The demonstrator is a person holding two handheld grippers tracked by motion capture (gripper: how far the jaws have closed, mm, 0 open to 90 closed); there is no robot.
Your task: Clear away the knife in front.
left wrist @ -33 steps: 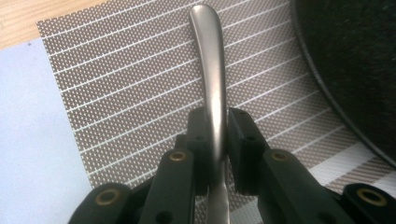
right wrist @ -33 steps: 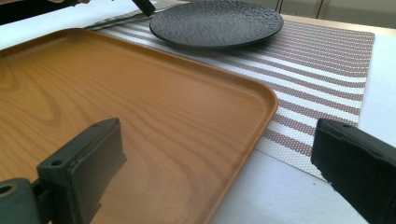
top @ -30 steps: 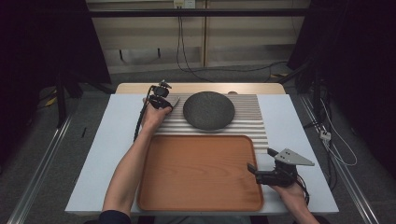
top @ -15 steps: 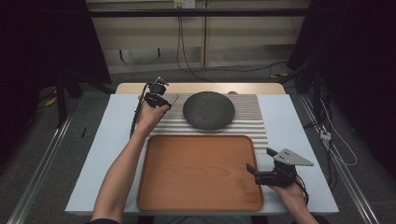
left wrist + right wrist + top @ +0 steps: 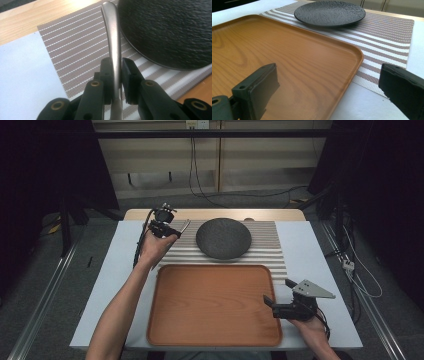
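My left gripper (image 5: pixel 169 227) hovers over the far left corner of the striped placemat (image 5: pixel 270 237), shut on a slim silver utensil handle (image 5: pixel 184 225). In the left gripper view the jaws pinch that handle (image 5: pixel 111 32) near its lower part; its tip points past the placemat (image 5: pixel 75 50) beside the black plate (image 5: pixel 170 30). The utensil's working end is hidden behind the jaws. My right gripper (image 5: pixel 277 291) rests at the right edge of the wooden tray (image 5: pixel 200 305), open and holding nothing. In the right gripper view its jaws (image 5: pixel 329 85) straddle the tray's rim (image 5: pixel 357 57).
The round black textured plate (image 5: pixel 223 238) sits on the placemat behind the tray. A white sheet (image 5: pixel 120 270) covers the wooden table (image 5: pixel 210 214). Cables hang from both grippers. Dark floor, rails and black curtains surround the table.
The left hand has risen a little and drifted left with the utensil still in its jaws. The right hand has stayed put.
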